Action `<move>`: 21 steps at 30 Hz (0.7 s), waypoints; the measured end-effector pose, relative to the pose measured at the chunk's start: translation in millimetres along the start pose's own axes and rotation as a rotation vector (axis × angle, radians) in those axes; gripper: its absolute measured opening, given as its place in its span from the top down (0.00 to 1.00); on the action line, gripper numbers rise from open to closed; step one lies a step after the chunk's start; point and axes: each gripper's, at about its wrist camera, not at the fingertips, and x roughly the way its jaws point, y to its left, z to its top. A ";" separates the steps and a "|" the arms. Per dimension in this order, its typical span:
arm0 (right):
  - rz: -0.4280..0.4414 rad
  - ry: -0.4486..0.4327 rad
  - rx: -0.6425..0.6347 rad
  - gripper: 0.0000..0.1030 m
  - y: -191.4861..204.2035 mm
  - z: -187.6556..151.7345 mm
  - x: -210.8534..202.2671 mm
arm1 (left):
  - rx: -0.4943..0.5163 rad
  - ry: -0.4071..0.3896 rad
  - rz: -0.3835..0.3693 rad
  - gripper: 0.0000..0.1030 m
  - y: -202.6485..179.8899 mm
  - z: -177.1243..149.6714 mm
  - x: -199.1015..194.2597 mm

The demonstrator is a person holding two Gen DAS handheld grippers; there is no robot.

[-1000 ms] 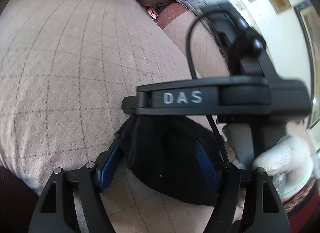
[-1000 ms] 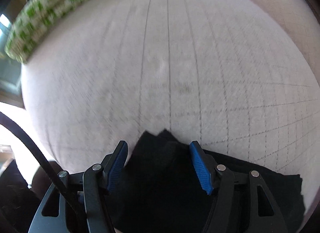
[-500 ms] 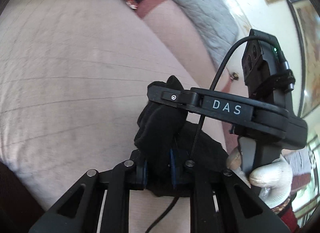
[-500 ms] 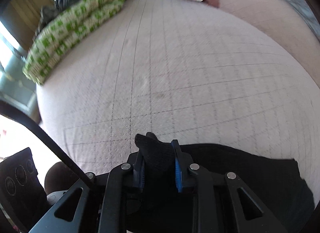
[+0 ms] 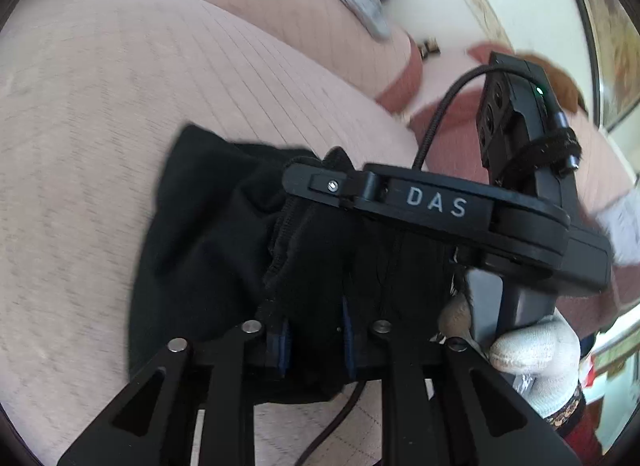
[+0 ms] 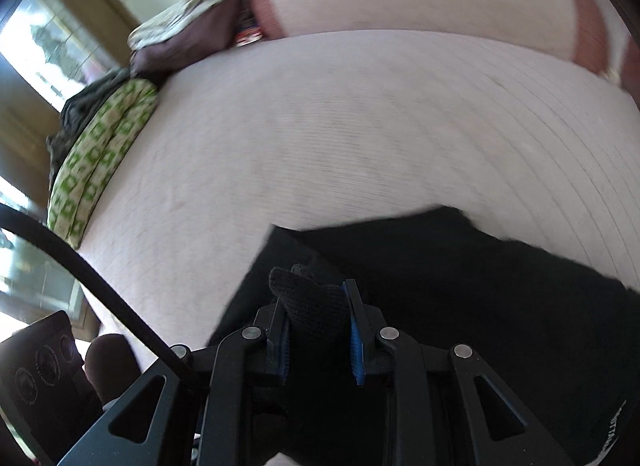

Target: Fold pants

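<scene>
On the pinkish quilted bed [image 6: 360,137], toward its near edge, the black pants [image 5: 208,234] lie bunched, with one end lifted off the bedding by both grippers. The left gripper [image 5: 314,340] has its blue-padded fingers [image 5: 283,342] drawn together on a thick wad of the dark cloth, a stitched hem or waistband edge running up just beyond them. The right gripper [image 6: 318,340] is likewise clamped, its fingers [image 6: 354,340] pinching a knitted-looking nub of black fabric that pokes up between them. In the left wrist view the right gripper's body, marked DAS, sits just beyond the left one, held by a white-gloved hand [image 5: 536,358], so the two grips are close together on the same end of the garment. Judging by how things lie, the fold is at an early or middle stage: the cloth is gathered and gripped but not yet laid flat in a neat stack, and what is left appears to be carrying this held end over the rest, setting it down and smoothing it. The pants look soft, limp and matte, rumpled in loose creases beside the fingers, spreading flatter toward the right of the bed in the right wrist view, where a small white print shows near the frame edge. A green-patterned pillow [image 6: 100,161] lies at the bed's far left side, well apart from the pants.
</scene>
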 end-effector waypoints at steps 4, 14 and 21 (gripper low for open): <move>-0.052 -0.050 0.118 0.47 -49.3 -16.0 -20.8 | 0.023 0.095 -0.002 0.56 -13.9 -5.0 1.7; -0.001 -0.242 0.268 0.46 -85.9 -51.7 -102.4 | 0.004 -0.004 0.047 0.47 31.4 -7.6 -76.1; 0.465 -0.155 0.417 0.46 -46.8 -63.8 -51.3 | -0.053 0.020 0.135 0.47 55.6 5.9 -37.2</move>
